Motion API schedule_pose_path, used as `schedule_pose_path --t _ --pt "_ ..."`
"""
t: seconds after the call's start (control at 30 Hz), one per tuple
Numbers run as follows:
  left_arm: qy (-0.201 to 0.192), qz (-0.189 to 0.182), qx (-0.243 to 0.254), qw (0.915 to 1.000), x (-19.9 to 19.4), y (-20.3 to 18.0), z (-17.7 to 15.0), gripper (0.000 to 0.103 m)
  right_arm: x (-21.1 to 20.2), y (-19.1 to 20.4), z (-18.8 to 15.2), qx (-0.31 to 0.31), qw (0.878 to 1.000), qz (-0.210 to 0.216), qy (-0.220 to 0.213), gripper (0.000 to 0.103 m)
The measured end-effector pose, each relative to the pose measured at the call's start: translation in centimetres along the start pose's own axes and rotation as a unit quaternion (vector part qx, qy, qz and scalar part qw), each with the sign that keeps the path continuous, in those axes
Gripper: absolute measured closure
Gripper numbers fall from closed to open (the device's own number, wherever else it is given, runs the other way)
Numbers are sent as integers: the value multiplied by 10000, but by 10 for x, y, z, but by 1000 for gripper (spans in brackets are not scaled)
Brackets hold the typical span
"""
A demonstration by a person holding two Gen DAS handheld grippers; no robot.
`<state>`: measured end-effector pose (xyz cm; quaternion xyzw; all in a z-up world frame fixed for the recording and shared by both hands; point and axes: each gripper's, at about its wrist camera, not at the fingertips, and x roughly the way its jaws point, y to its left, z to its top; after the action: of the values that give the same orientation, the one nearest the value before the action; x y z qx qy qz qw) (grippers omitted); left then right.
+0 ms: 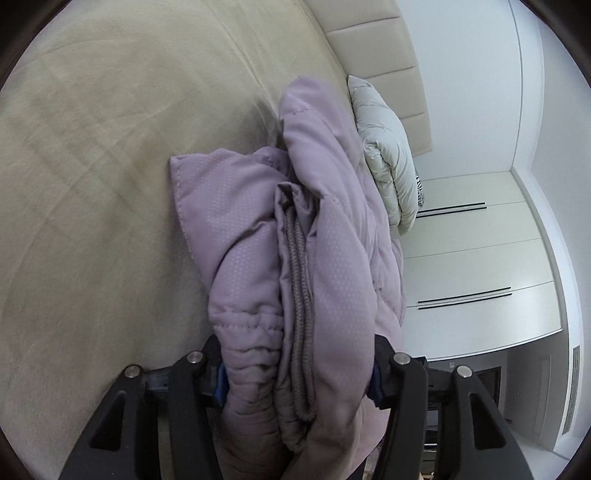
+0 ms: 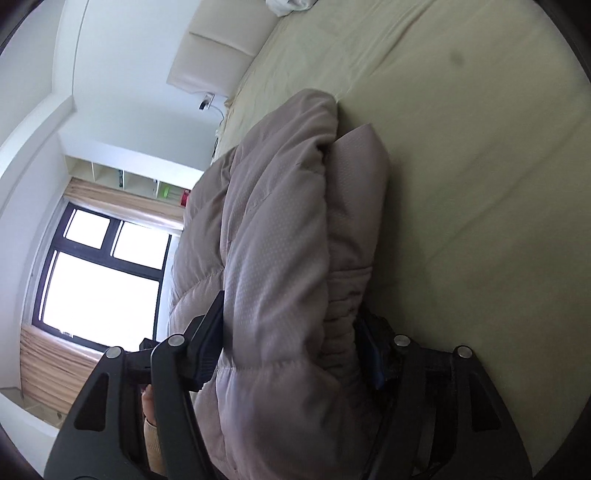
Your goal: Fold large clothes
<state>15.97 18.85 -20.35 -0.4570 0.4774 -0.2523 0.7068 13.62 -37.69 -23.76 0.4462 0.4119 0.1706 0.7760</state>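
A mauve padded jacket (image 1: 295, 236) is bunched in thick folds above a beige bed sheet (image 1: 103, 155). My left gripper (image 1: 297, 376) is shut on a fat wad of it, with an elastic cuff and a ribbed band between the jaws. My right gripper (image 2: 291, 354) is shut on another thick fold of the same jacket (image 2: 280, 229), which fills the gap between its jaws. The jacket hangs from both grippers close over the sheet (image 2: 480, 184). Both views are rolled sideways.
A folded pale quilted jacket (image 1: 388, 155) lies by the padded headboard (image 1: 384, 55). White wardrobe doors (image 1: 472, 258) stand beyond the bed. The right wrist view shows a window (image 2: 99, 273), shelves (image 2: 147, 181) and white cloth (image 2: 291, 5) near the headboard.
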Motion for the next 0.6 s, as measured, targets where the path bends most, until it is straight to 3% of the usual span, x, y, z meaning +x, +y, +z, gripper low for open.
schedule_pose_path --t 0.1,0.2,0.27,0.3,0.33,0.4,0.47,0.53,0.6 --pt "-143 149 61 9998 -24 -1 -11 44 -33 -5 -9 -78 9991 -245 -336 42" --pt "-410 621 530 9958 -56 -19 -23 44 -70 0 -18 -319 9944 -741 -687 42" --pt "-691 1052 977 9872 -76 -38 -32 39 -95 8 -22 -502 9879 -1112 -957 42" --pt "-888 1367 1242 9788 -86 -50 -37 36 -104 17 -25 -644 9823 -1367 -1108 42" --pt "-1127 1779 1529 9655 -93 -65 -42 33 -119 24 -24 -843 9741 -1673 -1264 42" --pt "-1715 2580 2158 9260 -105 -98 -56 29 -136 48 -26 -1402 9513 -2242 -1586 42" --pt "-2307 3069 2668 8840 -114 -133 -75 5 -153 79 -31 -2078 9191 -2711 -1964 42" --pt "-2975 3374 3000 8412 -121 -169 -96 0 -170 117 -41 -2731 8901 -2718 -2434 39" --pt "-3429 3461 3267 8099 -124 -200 -113 0 -177 161 -54 -3227 8633 -2574 -2905 24"
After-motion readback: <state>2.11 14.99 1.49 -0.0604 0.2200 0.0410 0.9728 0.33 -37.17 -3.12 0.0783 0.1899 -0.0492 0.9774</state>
